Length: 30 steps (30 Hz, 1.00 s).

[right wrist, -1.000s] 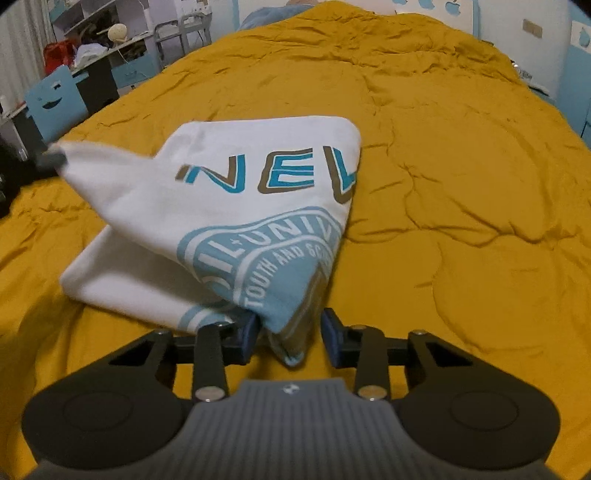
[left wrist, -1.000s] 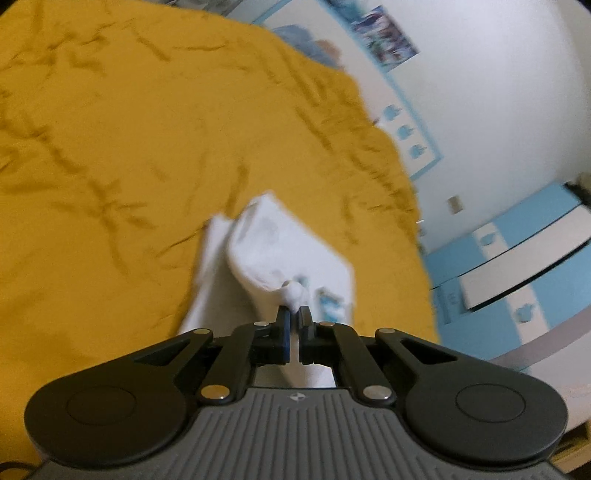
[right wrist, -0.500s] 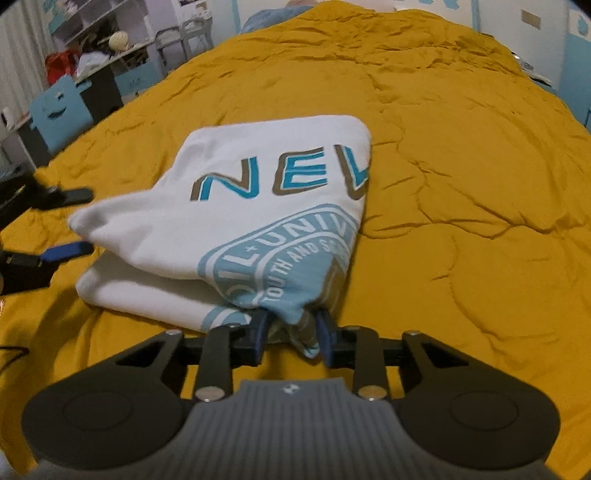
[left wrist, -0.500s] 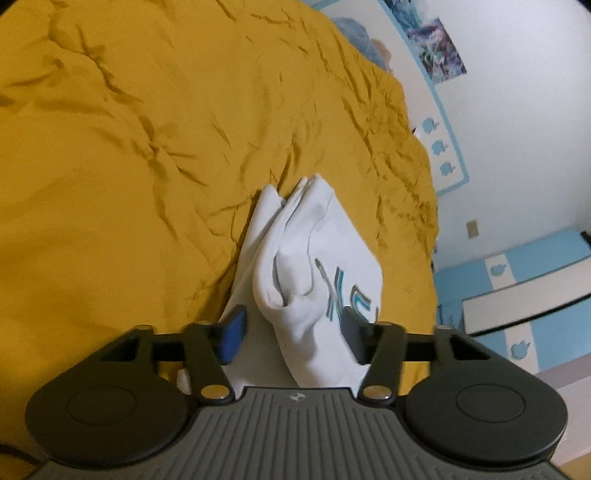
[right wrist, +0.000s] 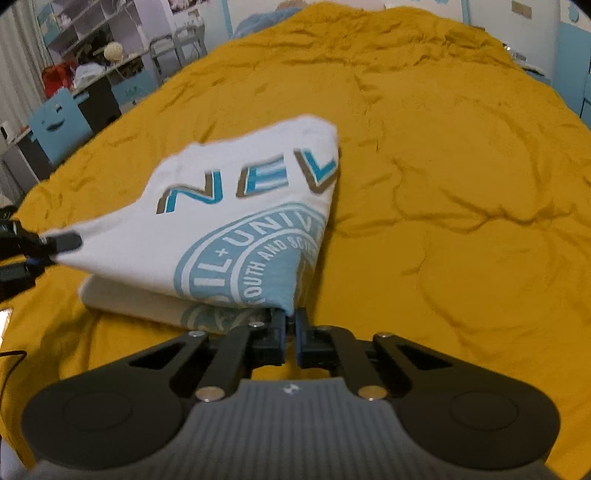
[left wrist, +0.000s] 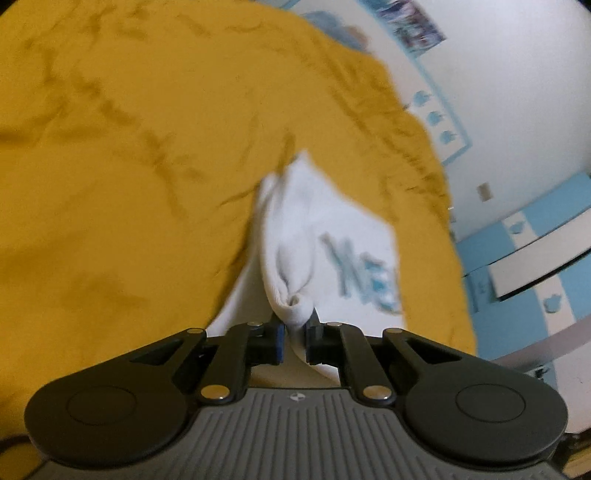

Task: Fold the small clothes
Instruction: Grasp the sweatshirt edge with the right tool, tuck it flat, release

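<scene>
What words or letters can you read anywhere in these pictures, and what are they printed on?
"NEL", cut off by the fold: large blue and brown letters on the white folded T-shirt.
"UNIV", cut off: outer ring of the shirt's light blue round emblem.
"OUTH AND SC", partial: inner ring of that emblem.
"IL+", partial: outer ring, lower left.
Left wrist view: shirt lettering too blurred to read.
Wall poster: unreadable.

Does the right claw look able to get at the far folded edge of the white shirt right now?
Probably not: the right claw is shut on the white shirt at its near corner, so it must let go first.
</scene>
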Motion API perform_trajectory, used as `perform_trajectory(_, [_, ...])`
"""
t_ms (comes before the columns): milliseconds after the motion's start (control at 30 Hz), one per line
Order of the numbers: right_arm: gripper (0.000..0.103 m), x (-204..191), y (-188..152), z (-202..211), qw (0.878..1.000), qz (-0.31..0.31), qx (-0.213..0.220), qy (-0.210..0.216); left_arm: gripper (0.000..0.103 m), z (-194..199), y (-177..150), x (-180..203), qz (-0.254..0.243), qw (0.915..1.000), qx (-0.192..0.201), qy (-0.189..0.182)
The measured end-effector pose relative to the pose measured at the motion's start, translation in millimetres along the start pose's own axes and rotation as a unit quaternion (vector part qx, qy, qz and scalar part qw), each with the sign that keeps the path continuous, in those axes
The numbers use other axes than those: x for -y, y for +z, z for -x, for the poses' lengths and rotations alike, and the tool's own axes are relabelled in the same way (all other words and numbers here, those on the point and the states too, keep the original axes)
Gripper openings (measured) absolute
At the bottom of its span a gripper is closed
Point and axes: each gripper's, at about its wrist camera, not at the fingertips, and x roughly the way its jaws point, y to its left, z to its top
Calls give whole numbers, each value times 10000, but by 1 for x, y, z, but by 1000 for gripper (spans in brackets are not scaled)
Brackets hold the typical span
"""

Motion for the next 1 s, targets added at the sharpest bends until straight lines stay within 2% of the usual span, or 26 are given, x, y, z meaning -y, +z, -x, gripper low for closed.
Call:
perform_trajectory(67, [0, 0, -6, -9, 9999, -18, -121, -41, 11, -9, -7, -6, -173, 9995, -25, 246])
perform_trajectory(300, [0, 4, -15, -20, 9994, -3, -342, -27, 11, -22, -14, 0, -660, 9950, -145, 740])
perform_trajectory(567, [0, 4, -17, -21, 9993, -52, -357, 8, 11, -2, -20, 18, -910, 9923, 87, 831])
perform_trajectory(633, [0, 5, -17, -22, 9993, -69, -367, 13, 11, -6, -20, 21, -1048, 9901, 61, 929])
perform_trajectory(733, [0, 5, -17, -21, 9993, -45, -379, 28, 13, -12, -20, 14, -946, 9907, -51, 972])
perform_trajectory(867, [0, 10, -18, -20, 9989, -85, -465, 44, 16, -5, -20, 21, -1046, 9878, -168, 1142])
perform_trajectory(1000, [0, 17, -22, -17, 9983, -161, -563, -24, 18, 6, -19, 23, -1039, 9824, -282, 1526])
